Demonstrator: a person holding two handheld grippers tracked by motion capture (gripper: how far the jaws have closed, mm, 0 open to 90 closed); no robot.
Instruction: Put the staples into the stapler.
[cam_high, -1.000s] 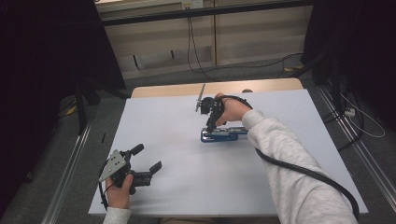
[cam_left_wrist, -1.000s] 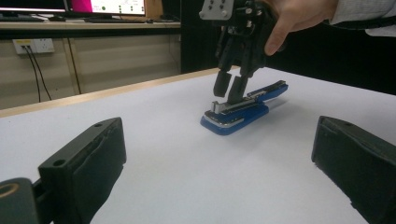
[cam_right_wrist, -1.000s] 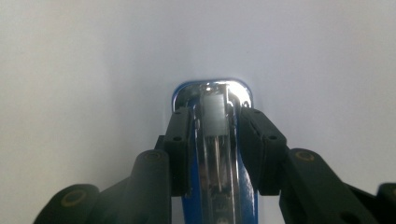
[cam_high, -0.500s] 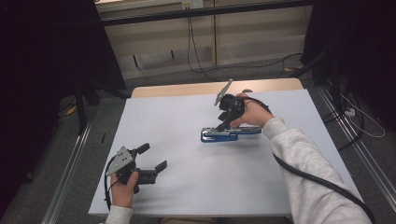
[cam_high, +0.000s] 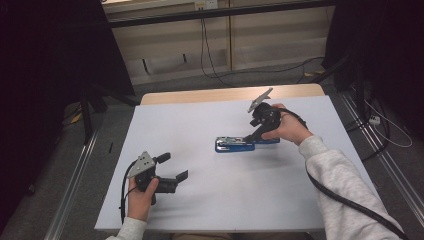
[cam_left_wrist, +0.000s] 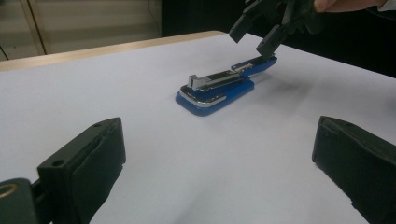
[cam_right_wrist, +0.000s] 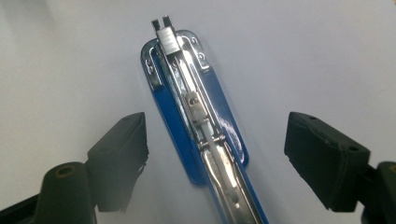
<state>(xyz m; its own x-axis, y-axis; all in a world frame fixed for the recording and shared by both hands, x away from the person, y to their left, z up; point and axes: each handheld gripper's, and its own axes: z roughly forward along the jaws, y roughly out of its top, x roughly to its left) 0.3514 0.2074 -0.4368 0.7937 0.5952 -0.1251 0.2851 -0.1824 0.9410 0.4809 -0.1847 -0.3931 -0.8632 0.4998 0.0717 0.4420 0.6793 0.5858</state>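
Reaching in from the near right corner of the table (cam_high: 210, 210), the person's right arm, in a grey sleeve (cam_high: 345, 190), stretched forward and bent at the wrist toward the middle. Its hand held the right gripper (cam_high: 260, 131) tilted down over the rear end of a blue stapler (cam_high: 240, 144), fingers (cam_right_wrist: 322, 158) spread wide and released, one on each side of the stapler's rear without gripping it. From the left gripper view, the lower finger appeared to touch or nearly touch the raised rear of the stapler; which, I could not tell. The left hand (cam_high: 142, 192) rested near the near left corner, holding the left gripper (cam_high: 172, 167) low above the surface and pointed toward the stapler, its fingers (cam_left_wrist: 88, 163) also parted and empty.

One stapler lay on the table, slightly right of centre, well apart from the left gripper. Two grippers were present, each trailing one black cable (cam_high: 350, 200).

The stapler's rear end was cut off at the bottom of the right gripper view. Its top cover seemed absent or swung open, exposing the metal magazine (cam_right_wrist: 187, 88); the pictures did not settle which.
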